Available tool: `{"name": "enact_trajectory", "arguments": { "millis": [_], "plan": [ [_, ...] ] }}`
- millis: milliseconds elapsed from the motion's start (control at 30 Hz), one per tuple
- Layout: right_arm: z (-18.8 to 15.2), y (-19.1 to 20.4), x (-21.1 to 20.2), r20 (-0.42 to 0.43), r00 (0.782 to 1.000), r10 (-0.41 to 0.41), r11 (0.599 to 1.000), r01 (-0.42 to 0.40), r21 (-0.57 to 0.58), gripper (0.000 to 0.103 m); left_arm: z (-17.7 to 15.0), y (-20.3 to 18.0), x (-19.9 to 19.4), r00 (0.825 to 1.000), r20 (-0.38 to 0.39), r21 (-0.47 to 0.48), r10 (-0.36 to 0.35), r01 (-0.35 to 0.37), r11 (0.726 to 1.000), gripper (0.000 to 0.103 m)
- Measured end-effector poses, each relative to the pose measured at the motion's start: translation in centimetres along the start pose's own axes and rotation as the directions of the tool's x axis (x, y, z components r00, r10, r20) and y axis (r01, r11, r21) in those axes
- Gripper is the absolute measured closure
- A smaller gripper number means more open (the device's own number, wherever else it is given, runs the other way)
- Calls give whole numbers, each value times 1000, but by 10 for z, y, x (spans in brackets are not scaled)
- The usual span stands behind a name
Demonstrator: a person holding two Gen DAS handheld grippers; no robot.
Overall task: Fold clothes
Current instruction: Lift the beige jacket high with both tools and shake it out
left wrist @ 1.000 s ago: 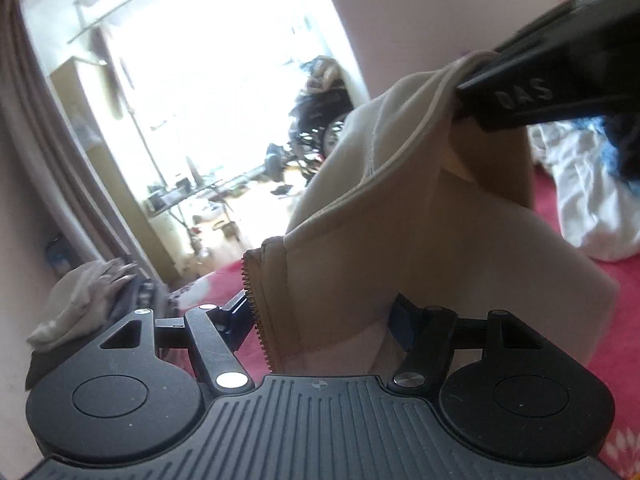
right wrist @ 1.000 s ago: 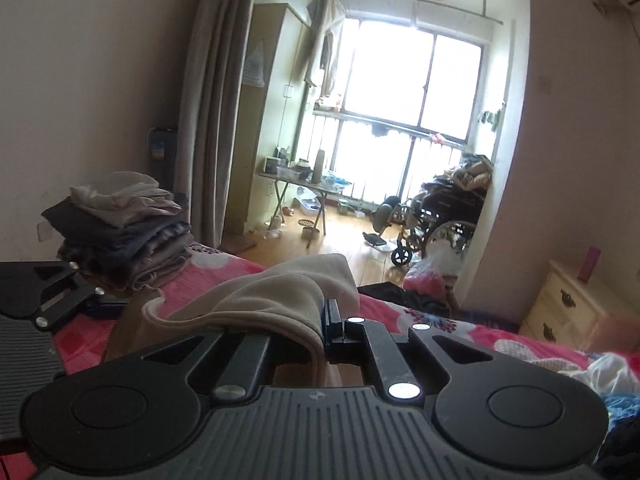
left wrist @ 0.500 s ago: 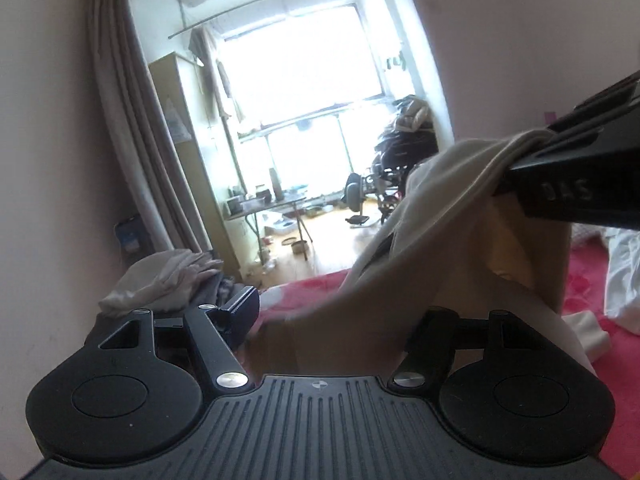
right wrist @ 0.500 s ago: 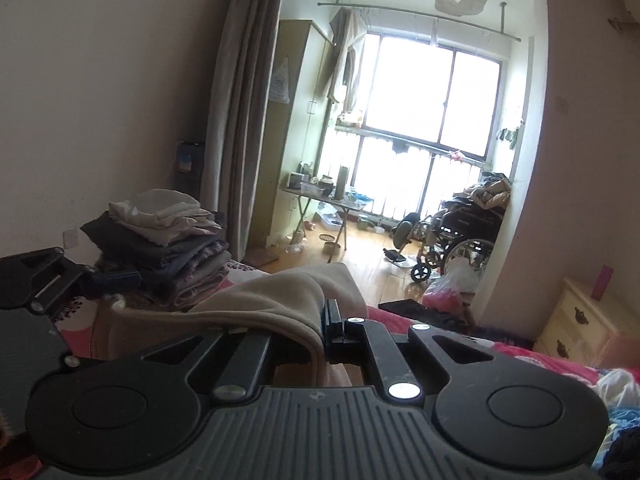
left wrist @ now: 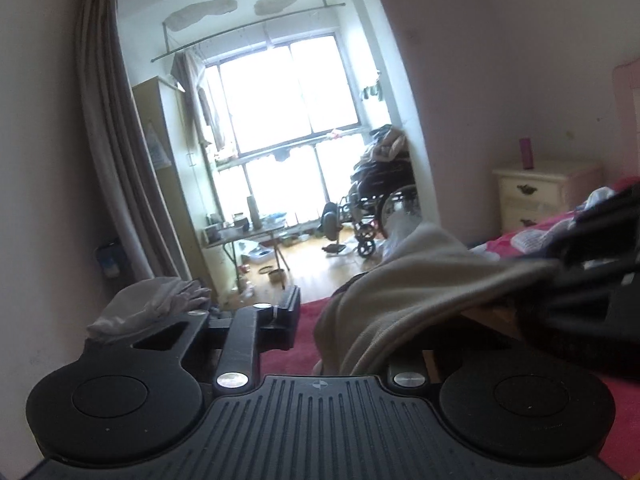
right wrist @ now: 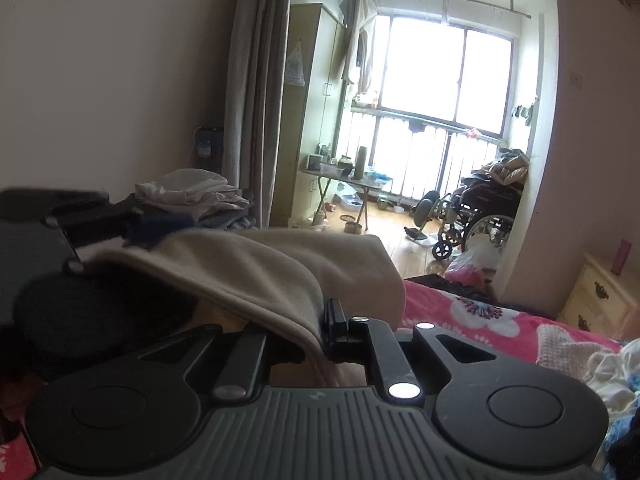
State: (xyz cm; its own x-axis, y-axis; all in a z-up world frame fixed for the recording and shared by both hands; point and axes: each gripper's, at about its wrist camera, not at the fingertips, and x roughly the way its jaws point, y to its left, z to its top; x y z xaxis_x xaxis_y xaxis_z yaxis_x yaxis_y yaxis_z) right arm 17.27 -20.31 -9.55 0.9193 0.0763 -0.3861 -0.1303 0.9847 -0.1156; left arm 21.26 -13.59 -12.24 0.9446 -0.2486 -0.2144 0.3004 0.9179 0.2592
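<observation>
Beige garment hangs stretched between the two grippers, raised above the red bedspread — one edge draped over the right side of the left gripper, the far end running right to the right gripper, which shows there as a dark blurred mass. In the right wrist view the same garment spans from the left gripper at far left to the right gripper, where a folded edge is pinched between the two fingers; jaws closed on cloth. Left gripper: its left finger stands clear of the cloth with red bedspread visible beside it, the right finger is buried under fabric — cannot tell whether it clamps the garment or merely carries it. Cloth sags a little in the middle, tan lining showing underneath. Far left against the wall, a stack of folded clothes, pale pieces on top of darker ones; same stack sits just behind the left gripper. Right of the garment, floral pink bedspread with a heap of white and blue clothes at the near right edge. Beyond the bed: curtain, bright window, folding table, wheelchair, cream nightstand.
</observation>
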Motion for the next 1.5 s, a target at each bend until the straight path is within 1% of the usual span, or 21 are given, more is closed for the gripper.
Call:
{"name": "enact_trajectory", "arguments": {
  "millis": [67, 167, 300, 333, 367, 400, 467, 567, 667, 733, 833, 900, 967, 1033, 1067, 1133, 1200, 1267, 1367, 1433, 1500],
  "plan": [
    [-7, -1, 3, -3, 1000, -14, 1000, 14, 6, 83, 2, 2, 2, 1000, 5, 0, -13, 13, 1000, 87],
    [-20, -4, 12, -18, 998, -63, 998, 63, 19, 81, 2, 11, 3, 1000, 9, -10, -19, 19, 1000, 89],
    [-36, -19, 19, -33, 990, -137, 987, 140, 79, 76, 5, 21, -1, 1000, 16, -16, -12, 13, 1000, 89],
    [-40, -23, 21, -38, 987, -156, 983, 159, 95, 74, 7, 23, -2, 1000, 18, -17, -9, 10, 1000, 89],
    [-43, -27, 22, -44, 984, -173, 978, 177, 111, 69, 7, 25, -4, 1000, 19, -18, -5, 6, 1000, 89],
    [-47, -31, 24, -50, 981, -188, 973, 193, 128, 66, 8, 27, -5, 1000, 18, -19, -1, 2, 1000, 89],
    [-53, -38, 26, -60, 978, -202, 964, 209, 163, 61, 8, 30, -8, 1000, 15, -11, 5, -5, 1000, 89],
    [-56, -39, 26, -65, 977, -205, 955, 214, 206, 60, 8, 30, -14, 1000, 18, 14, 9, -9, 1000, 89],
    [-47, -34, 23, -73, 977, -202, 948, 214, 236, 62, 13, 32, -20, 1000, 19, 21, 16, -17, 1000, 89],
    [-30, -35, 11, -59, 976, -208, 939, 216, 268, 62, 24, 38, -26, 999, 37, 21, 33, -34, 999, 89],
    [7, -41, -12, -23, 977, -212, 921, 208, 328, 62, 53, 51, -43, 992, 106, 15, 65, -67, 998, 89],
    [34, -45, -29, 15, 979, -203, 911, 183, 369, 62, 73, 59, -55, 983, 165, 12, 86, -89, 996, 89],
    [53, -44, -44, 59, 981, -183, 907, 146, 394, 61, 89, 67, -68, 971, 217, 8, 105, -109, 994, 89],
    [60, -38, -53, 90, 985, -145, 906, 96, 412, 60, 97, 72, -79, 961, 250, 0, 118, -122, 992, 89],
    [60, -34, -56, 99, 988, -119, 908, 68, 414, 56, 96, 74, -83, 958, 257, 5, 125, -130, 991, 89],
    [50, -19, -57, 90, 995, -43, 917, 4, 398, 52, 85, 73, -88, 958, 252, 32, 136, -149, 988, 89],
    [32, 0, -62, 58, 998, 36, 925, -56, 376, 51, 75, 72, -92, 957, 248, 60, 148, -168, 984, 89],
    [14, 16, -74, 29, 996, 89, 930, -93, 355, 51, 62, 72, -91, 965, 212, 73, 157, -176, 982, 89],
    [-8, 25, -97, -2, 992, 125, 923, -115, 367, 51, 53, 80, -87, 969, 160, 84, 189, -204, 975, 89],
    [-20, 16, -108, -42, 992, 122, 916, -96, 389, 51, 55, 89, -87, 967, 144, 79, 210, -223, 972, 89],
    [-33, 10, -107, -100, 989, 109, 923, -64, 379, 51, 59, 97, -87, 964, 135, 74, 229, -240, 968, 89]
  ]
}}
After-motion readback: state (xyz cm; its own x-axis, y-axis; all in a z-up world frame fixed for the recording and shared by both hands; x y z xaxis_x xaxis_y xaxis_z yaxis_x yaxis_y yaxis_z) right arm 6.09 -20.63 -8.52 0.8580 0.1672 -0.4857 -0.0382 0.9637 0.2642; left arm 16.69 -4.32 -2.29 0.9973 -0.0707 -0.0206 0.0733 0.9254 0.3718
